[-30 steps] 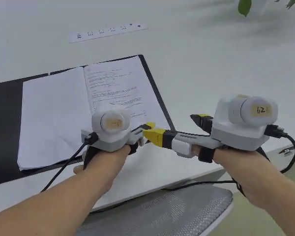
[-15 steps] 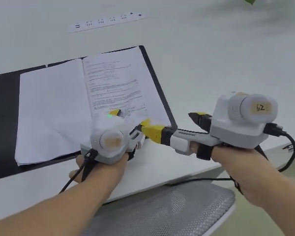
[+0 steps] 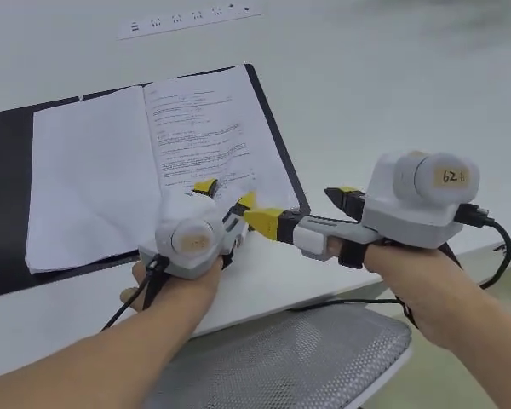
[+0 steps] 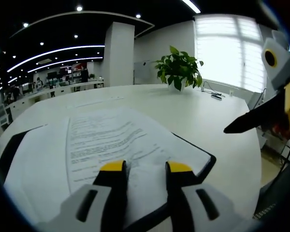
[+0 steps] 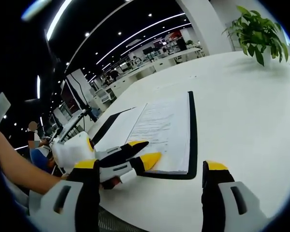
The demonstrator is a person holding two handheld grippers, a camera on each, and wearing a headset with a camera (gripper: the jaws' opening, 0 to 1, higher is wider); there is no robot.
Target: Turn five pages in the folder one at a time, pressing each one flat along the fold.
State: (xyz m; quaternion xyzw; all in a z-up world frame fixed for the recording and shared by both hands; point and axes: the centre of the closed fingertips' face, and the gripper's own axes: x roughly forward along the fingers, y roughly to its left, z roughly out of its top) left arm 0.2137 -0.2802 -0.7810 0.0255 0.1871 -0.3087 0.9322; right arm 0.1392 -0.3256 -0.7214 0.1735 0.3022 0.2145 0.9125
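Here, the black folder [image 3: 4, 213] lies open on the white table [image 3: 392, 102], with a blank white sheet [image 3: 89, 187] on its left side and a white page of printed text [image 3: 209, 145] on its right. The left gripper [image 3: 226, 194] is over the near right corner of that printed page. Its yellow-tipped jaws are a little apart with nothing pinched between them, and the left gripper view shows the page [image 4: 111, 133] running out ahead of the tips [image 4: 146, 169]. Whether the tips touch the paper cannot be told. The right gripper [image 3: 300, 207] is just beside it, off the folder's right edge over bare table. Its jaws are spread wide and empty, and its own view [image 5: 151, 166] shows the left gripper [image 5: 130, 154] between them. A white power strip [image 3: 192, 17] lies beyond the folder.
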